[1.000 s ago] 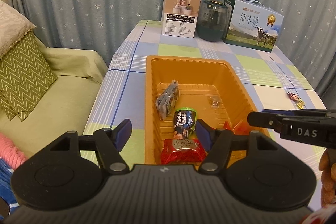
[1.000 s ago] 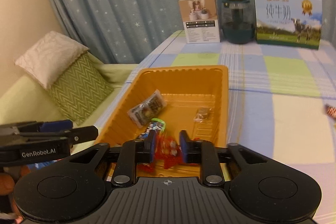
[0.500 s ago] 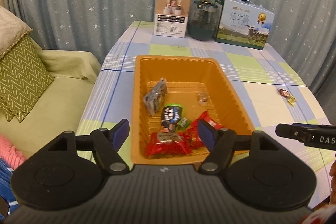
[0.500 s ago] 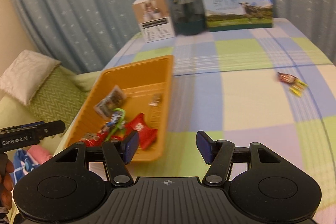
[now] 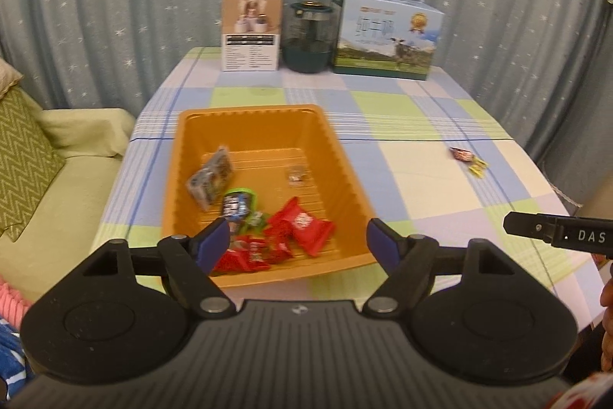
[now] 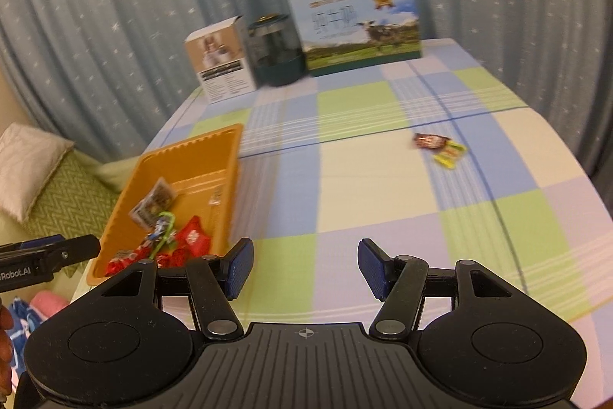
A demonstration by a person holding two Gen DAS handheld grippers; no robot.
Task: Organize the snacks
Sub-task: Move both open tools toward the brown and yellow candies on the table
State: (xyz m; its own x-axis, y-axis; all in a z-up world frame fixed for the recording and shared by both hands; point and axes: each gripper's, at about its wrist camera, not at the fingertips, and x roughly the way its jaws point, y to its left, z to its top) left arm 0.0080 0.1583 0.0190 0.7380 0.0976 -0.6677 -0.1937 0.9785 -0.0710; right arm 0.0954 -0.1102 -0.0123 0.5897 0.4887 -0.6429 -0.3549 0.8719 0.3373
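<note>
An orange tray [image 5: 346, 175] [image 6: 226, 144] sits at the table's near left and holds several snack packets, among them red packets [image 5: 300, 225] [image 6: 193, 238], a dark packet with a green rim [image 5: 237, 204] and a grey packet [image 5: 210, 177]. A dark red snack [image 5: 461, 154] [image 6: 429, 140] and a yellow snack [image 5: 477, 167] [image 6: 450, 154] lie loose on the cloth at the right. My left gripper [image 5: 297, 242] is open and empty just short of the tray's near rim. My right gripper [image 6: 304, 267] is open and empty over bare cloth right of the tray.
A white box [image 5: 251, 29], a dark glass jar [image 5: 308, 39] and a milk carton box [image 5: 385, 35] stand along the table's far edge before a starry curtain. A green sofa with cushions [image 5: 23, 148] lies left of the table.
My right gripper opened and let the red packet fall into the tray, then swung right over the cloth. My left gripper drew back from the tray, still open.
</note>
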